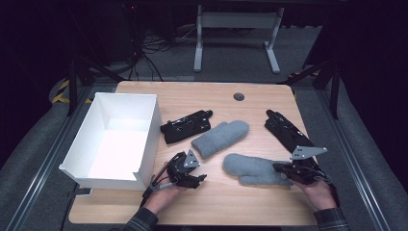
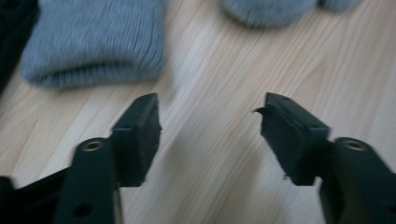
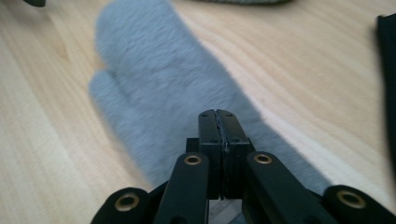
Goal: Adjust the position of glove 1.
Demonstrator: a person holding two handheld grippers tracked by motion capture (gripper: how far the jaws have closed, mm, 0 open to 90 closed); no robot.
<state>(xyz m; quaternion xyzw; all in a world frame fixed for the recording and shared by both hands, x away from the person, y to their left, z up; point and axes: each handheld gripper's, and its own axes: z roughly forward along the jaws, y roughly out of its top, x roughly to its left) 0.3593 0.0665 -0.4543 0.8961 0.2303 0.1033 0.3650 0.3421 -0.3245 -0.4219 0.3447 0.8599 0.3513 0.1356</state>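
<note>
Mittens, 2 grey ones, are seen on the bench; the near mitten (image 1: 255, 169) is pinched at its cuff by the clenched fingers of the right gripper (image 1: 285, 169). Ahead of the left gripper (image 1: 198, 177), released and empty, lies the far mitten (image 1: 220, 138). The white box (image 1: 149, 139) holds nothing, so packing seems barely begun.

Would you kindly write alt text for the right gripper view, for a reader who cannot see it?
The right gripper, its two black jaws pressed shut, sits low over a fuzzy grey mitten lying flat on a light wooden table. The mitten's thumb points left, and a black item's edge shows at far right.
</note>
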